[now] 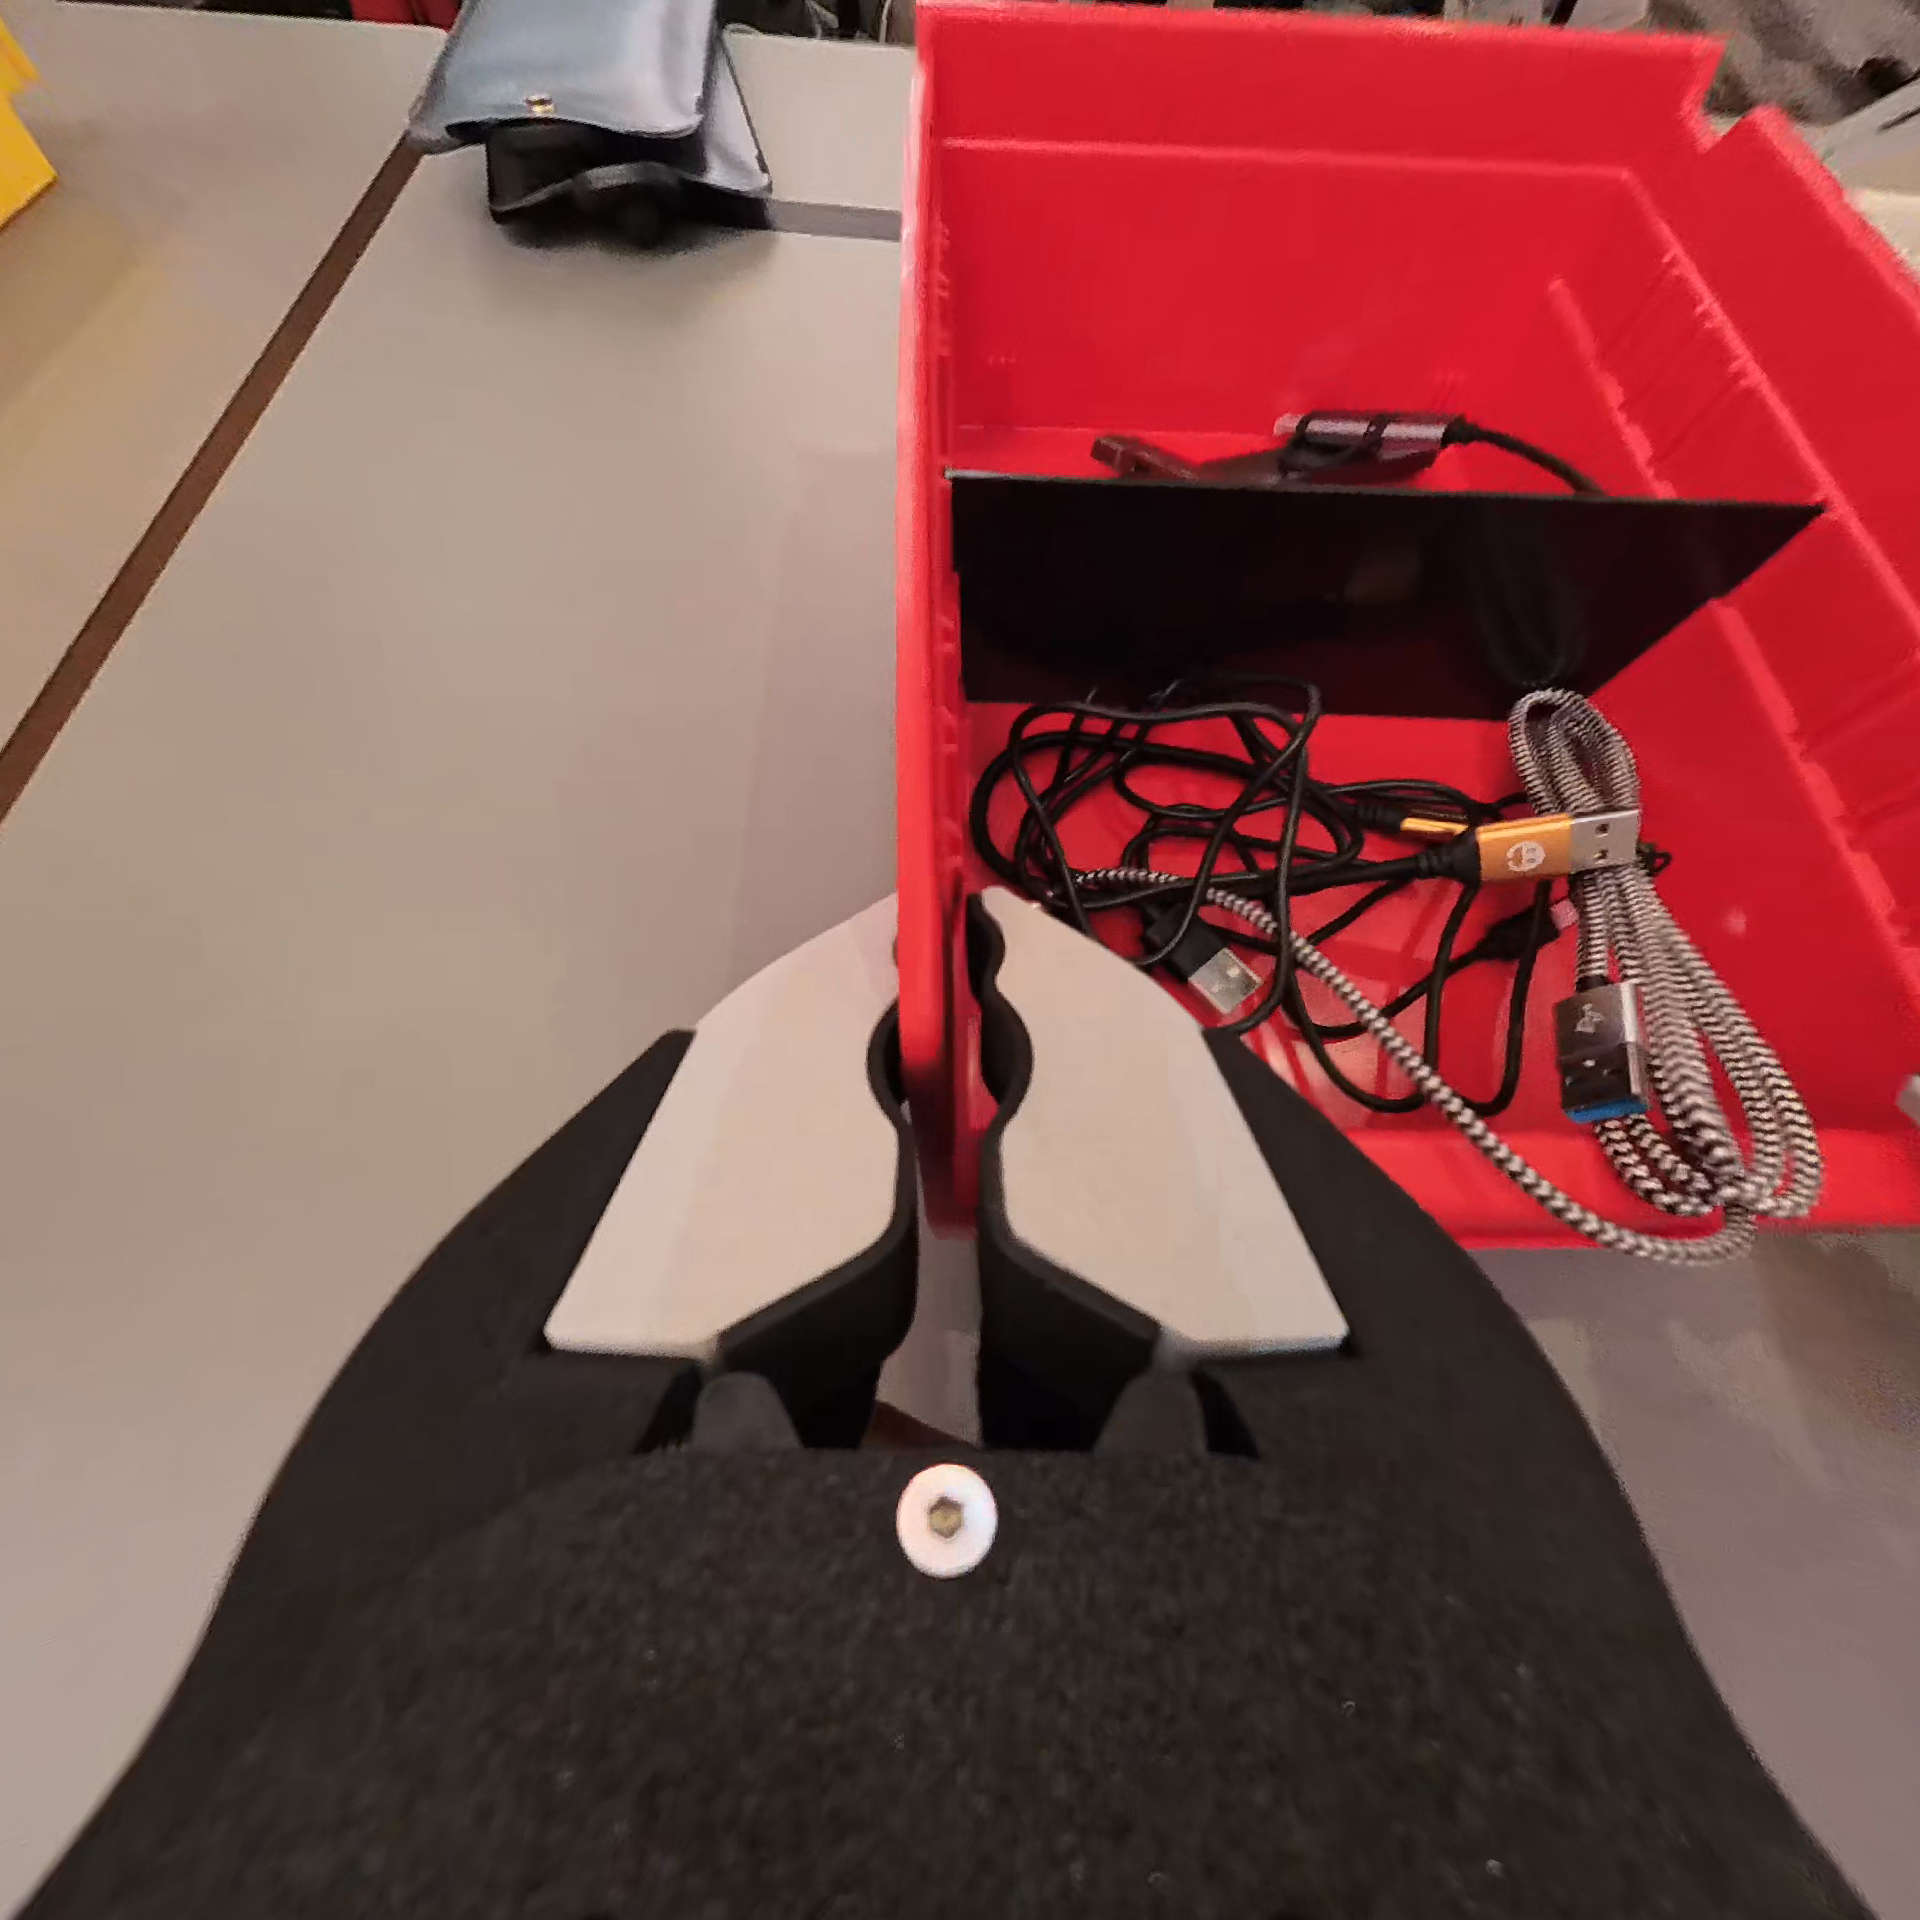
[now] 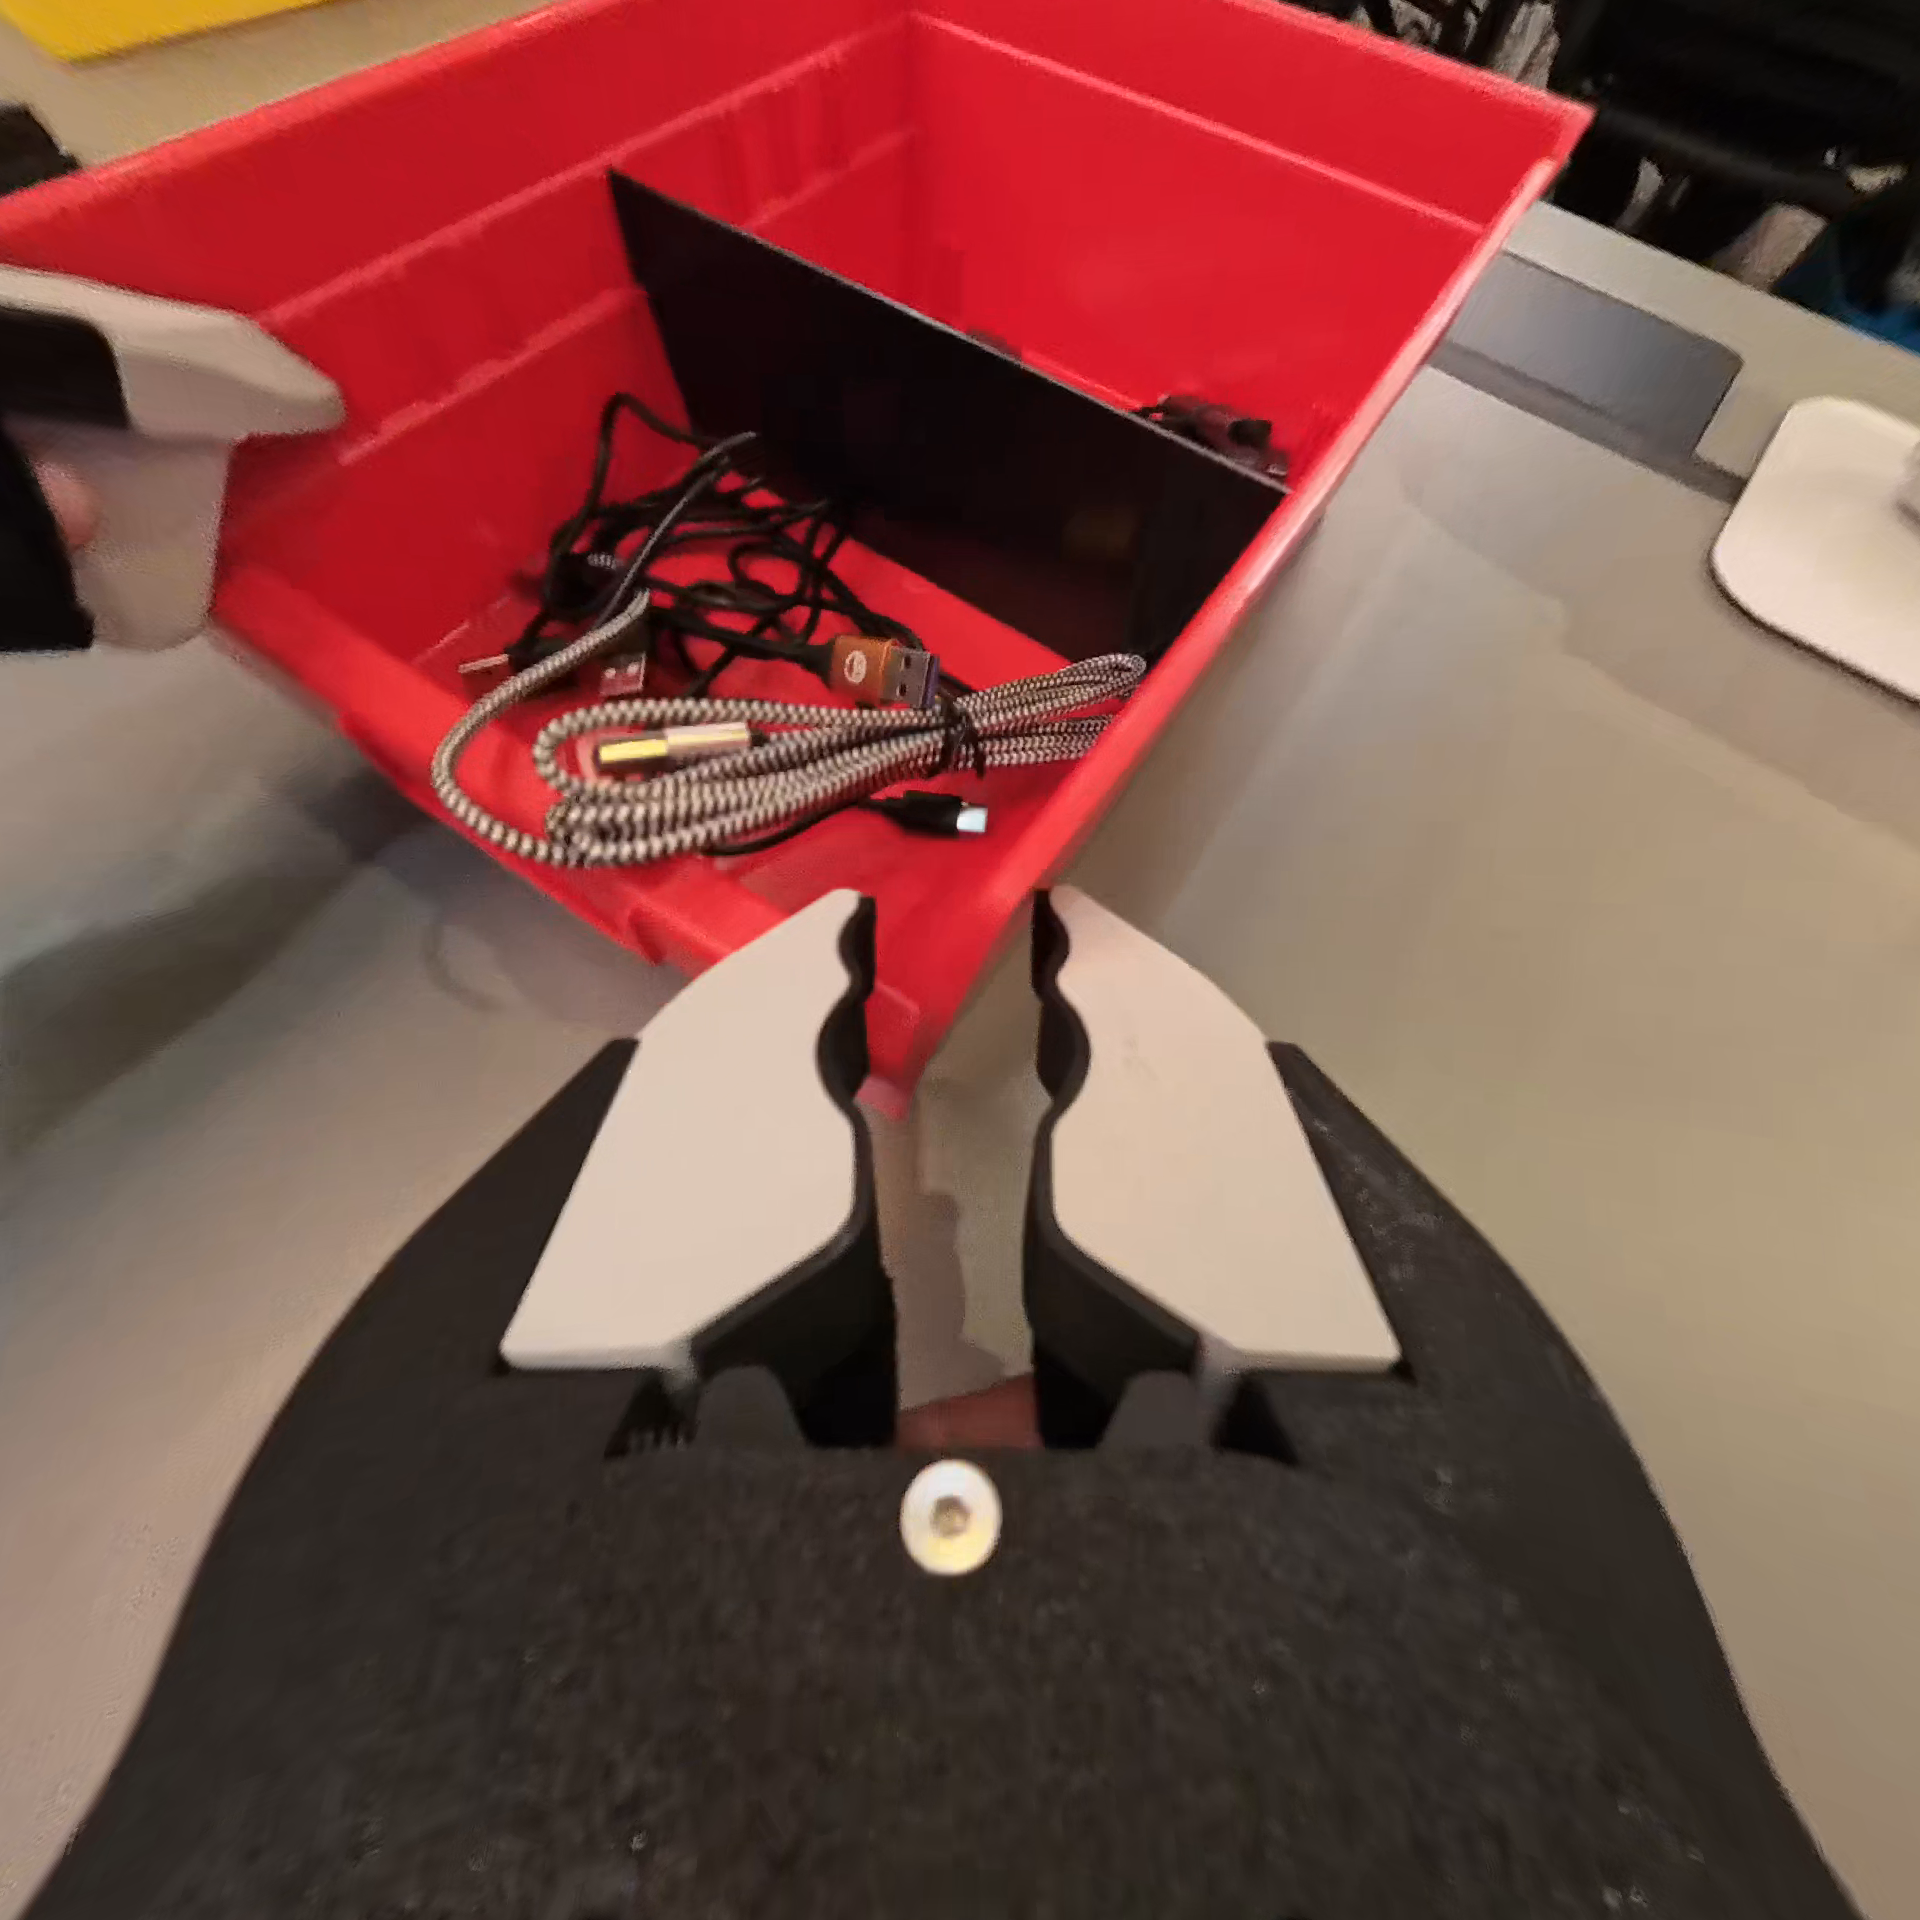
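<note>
Red plastic bin: left gripper clenched on its near-left wall; right gripper released, straddling its near corner; braided cable inside.

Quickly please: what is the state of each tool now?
Left tool: shut on the red bin wall.
Right tool: open, at the bin's corner.

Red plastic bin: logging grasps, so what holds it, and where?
Left gripper clamps the red plastic bin by its side wall near the front corner; right gripper holds nothing.
</note>
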A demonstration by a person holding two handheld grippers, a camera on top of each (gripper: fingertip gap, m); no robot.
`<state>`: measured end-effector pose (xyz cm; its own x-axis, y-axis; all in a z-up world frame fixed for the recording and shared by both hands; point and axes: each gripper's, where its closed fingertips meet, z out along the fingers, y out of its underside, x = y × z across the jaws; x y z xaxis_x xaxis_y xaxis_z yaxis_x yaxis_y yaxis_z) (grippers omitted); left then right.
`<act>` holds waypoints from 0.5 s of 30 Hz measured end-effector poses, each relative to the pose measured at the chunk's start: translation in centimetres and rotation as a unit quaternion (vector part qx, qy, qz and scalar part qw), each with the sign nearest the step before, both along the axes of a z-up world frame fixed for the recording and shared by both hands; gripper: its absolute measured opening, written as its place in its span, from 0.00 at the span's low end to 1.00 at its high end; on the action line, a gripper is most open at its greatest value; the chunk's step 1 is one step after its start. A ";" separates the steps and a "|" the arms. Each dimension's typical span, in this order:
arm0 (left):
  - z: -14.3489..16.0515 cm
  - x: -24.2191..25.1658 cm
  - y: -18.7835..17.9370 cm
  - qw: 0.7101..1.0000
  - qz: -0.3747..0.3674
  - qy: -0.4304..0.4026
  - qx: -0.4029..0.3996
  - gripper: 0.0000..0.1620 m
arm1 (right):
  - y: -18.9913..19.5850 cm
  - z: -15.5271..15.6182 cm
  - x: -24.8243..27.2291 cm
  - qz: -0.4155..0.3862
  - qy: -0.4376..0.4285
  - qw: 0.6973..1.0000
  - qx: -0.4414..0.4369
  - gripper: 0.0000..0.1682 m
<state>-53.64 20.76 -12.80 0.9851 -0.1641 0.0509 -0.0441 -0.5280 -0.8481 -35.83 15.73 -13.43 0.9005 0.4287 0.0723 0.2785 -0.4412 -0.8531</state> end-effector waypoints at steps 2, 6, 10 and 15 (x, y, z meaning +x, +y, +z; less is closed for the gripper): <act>0.9 -0.1 0.0 0.999 0.013 -0.031 0.021 0.12 | -1.3 1.4 0.7 0.030 0.007 0.999 0.018 0.17; 3.9 -1.1 -0.9 0.995 0.045 -0.059 0.064 0.21 | -5.6 3.4 2.5 0.104 0.049 0.993 0.013 0.18; 7.0 -1.7 -3.9 0.977 0.104 -0.086 0.162 0.22 | -9.5 3.6 7.6 0.134 0.079 0.988 -0.009 0.18; 5.1 6.2 -8.7 0.976 0.044 -0.163 0.136 0.20 | -11.9 2.8 19.4 0.129 0.110 0.983 0.065 0.09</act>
